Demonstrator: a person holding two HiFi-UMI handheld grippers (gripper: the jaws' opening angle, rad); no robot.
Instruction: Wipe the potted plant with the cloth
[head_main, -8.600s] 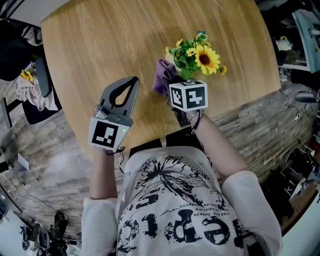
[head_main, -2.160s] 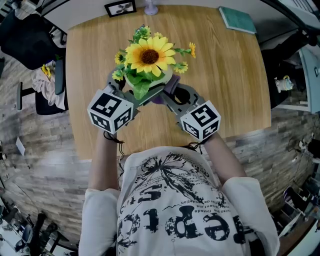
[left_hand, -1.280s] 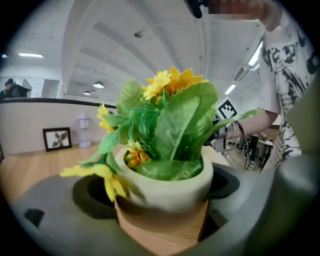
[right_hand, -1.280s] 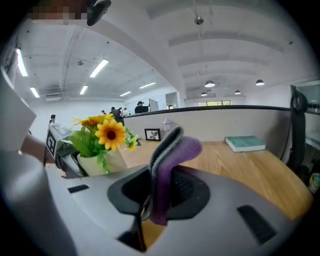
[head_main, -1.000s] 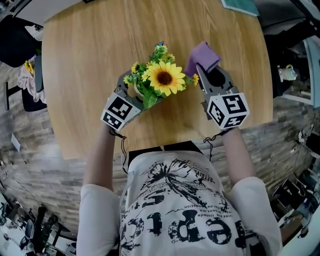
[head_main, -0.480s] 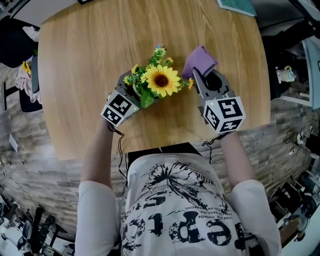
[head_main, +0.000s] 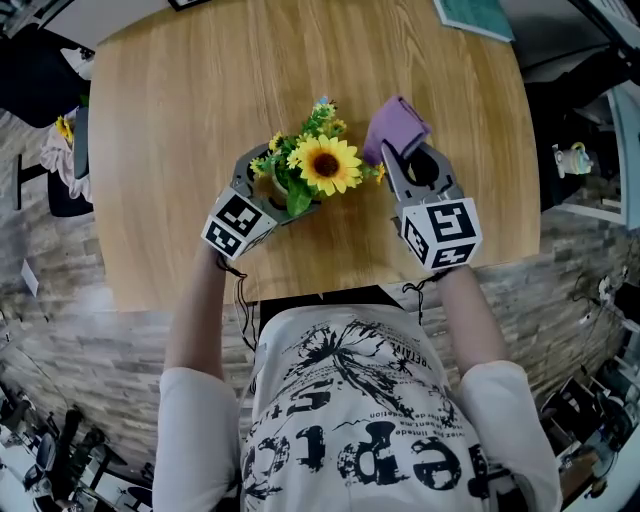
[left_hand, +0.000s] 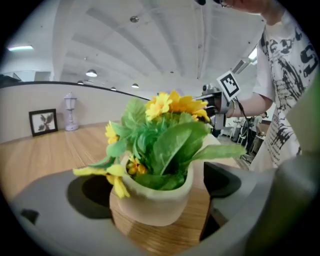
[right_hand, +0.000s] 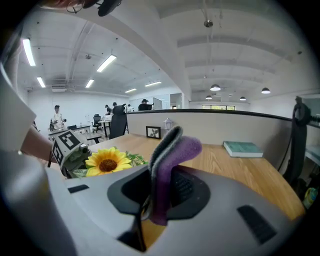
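Observation:
The potted plant (head_main: 322, 165), a sunflower and green leaves in a cream pot (left_hand: 155, 200), stands on the wooden table (head_main: 170, 100). My left gripper (head_main: 266, 186) is shut on the pot, one jaw on each side; the leaves hide the far jaw in the head view. My right gripper (head_main: 401, 152) is shut on a folded purple cloth (head_main: 395, 122) that sticks up from its jaws (right_hand: 167, 165). The cloth hangs just right of the flowers, apart from them. The sunflower (right_hand: 107, 162) lies to the left in the right gripper view.
A teal book (head_main: 475, 15) lies at the table's far right, and a small picture frame (left_hand: 43, 121) and a little lamp (left_hand: 70, 111) stand along the far edge. A chair with clothes (head_main: 60, 150) is off the table's left side.
The plant, held high near the camera with the cloth against it 2.2 s ago, has come down to the table. In the last second the right gripper with the cloth drew slightly closer to the flowers.

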